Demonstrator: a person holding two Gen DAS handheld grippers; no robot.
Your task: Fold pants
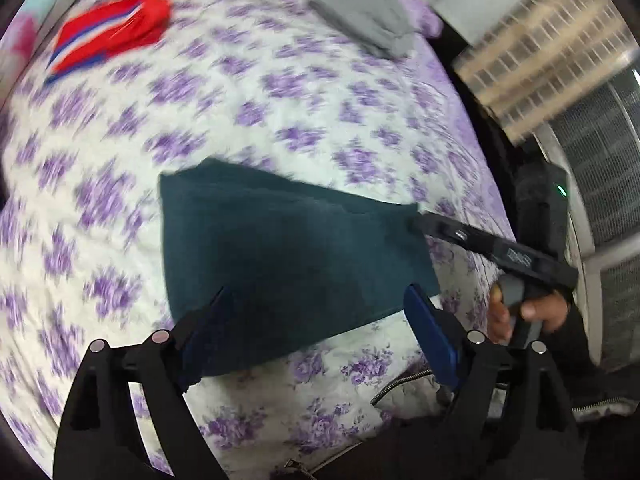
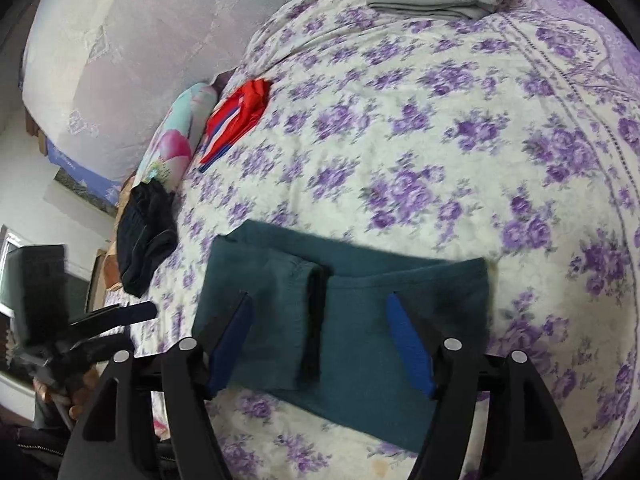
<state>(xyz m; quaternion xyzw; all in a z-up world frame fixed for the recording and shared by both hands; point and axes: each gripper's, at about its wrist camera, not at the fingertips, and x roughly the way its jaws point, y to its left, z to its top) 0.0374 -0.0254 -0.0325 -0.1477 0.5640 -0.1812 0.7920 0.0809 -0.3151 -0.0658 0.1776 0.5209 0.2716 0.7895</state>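
Dark teal pants [image 1: 280, 248] lie folded into a compact rectangle on the floral bedspread [image 1: 280, 112]. In the right wrist view the pants [image 2: 360, 320] show a folded leg cuff on top at the left. My left gripper [image 1: 320, 312] is open and empty, its blue pads hovering above the near edge of the pants. My right gripper [image 2: 320, 328] is open and empty above the pants. From the left wrist view the right gripper [image 1: 424, 226] reaches in at the pants' right corner. The left gripper [image 2: 136, 312] shows at the left of the right wrist view.
A folded red garment with blue and white stripes [image 1: 116, 32] and a folded grey garment [image 1: 364, 20] lie farther up the bed. A dark blue garment [image 2: 148, 236] and a colourful pillow [image 2: 176, 136] sit at the bed's left edge. A radiator-like grille [image 1: 600, 140] is at the right.
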